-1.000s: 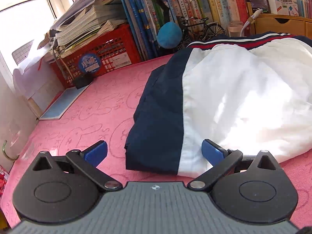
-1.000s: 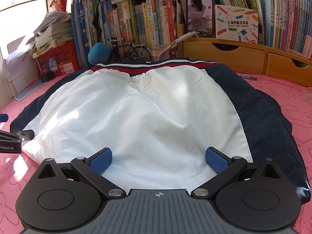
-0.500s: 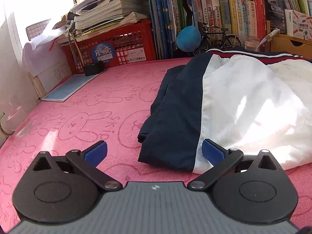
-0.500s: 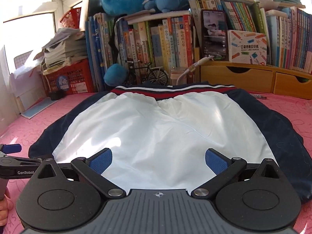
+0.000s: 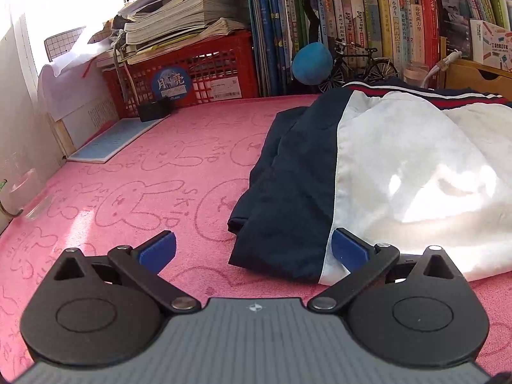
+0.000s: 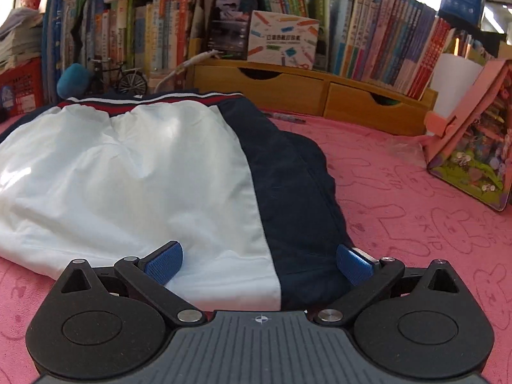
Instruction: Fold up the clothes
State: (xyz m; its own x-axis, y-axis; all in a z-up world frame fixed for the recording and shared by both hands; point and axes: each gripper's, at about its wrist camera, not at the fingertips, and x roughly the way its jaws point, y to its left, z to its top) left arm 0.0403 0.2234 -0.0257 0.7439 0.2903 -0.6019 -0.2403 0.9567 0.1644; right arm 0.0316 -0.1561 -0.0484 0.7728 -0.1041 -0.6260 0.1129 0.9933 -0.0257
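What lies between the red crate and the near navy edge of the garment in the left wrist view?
Mostly bare pink bunny-print cloth between the red crate and the navy-and-white garment; only a small black object sits at the crate's foot.

Bright daylight from the window [image 5: 73, 0] at left, perhaps overexposed; fisheye edges bend.

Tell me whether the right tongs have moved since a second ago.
Yes. The right tongs have swung rightward: the wooden drawers, formerly at the right edge, now sit centred, and the jacket's navy side lies ahead.
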